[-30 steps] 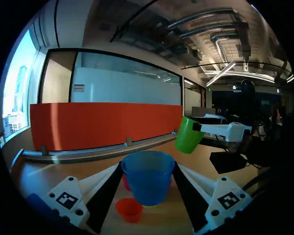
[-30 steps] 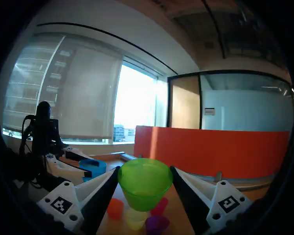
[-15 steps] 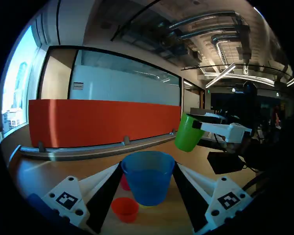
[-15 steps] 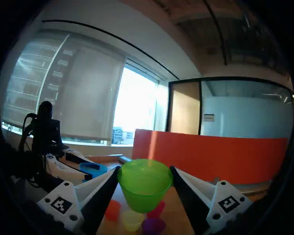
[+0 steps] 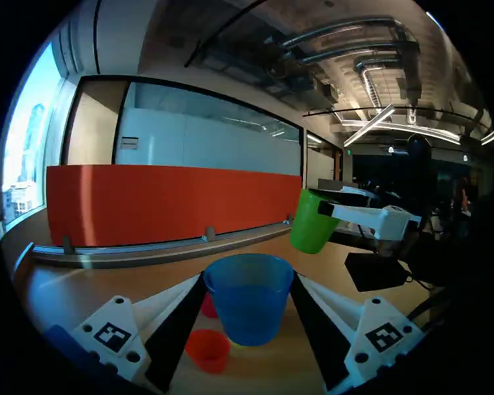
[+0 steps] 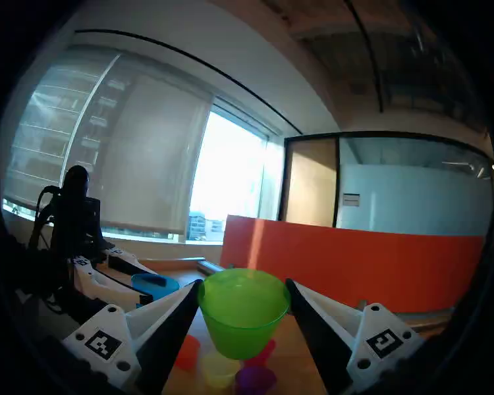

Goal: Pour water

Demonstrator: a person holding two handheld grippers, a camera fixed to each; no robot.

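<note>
— What's in the right gripper [image 6: 244, 293]?
— A green cup [image 6: 244, 319], upright, with a finger pressed to each side.
— And below it?
— Four small ones bunched on the table [image 6: 292, 352]: an orange cup [image 6: 188, 351], a yellow cup [image 6: 217, 368], a pink cup [image 6: 268, 350] and a purple cup [image 6: 255, 379].
— Off to the left?
— The left gripper [image 6: 145, 287], a blue cup [image 6: 156, 286] between its fingers. Behind are a bright window [image 6: 230, 178] and an orange partition [image 6: 352, 263].

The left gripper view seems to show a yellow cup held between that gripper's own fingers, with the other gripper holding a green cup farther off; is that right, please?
Not quite. The left gripper view shows a blue cup, not a yellow one, between the left gripper's own fingers. The rest stands: the right gripper holds a green cup farther off.
</note>
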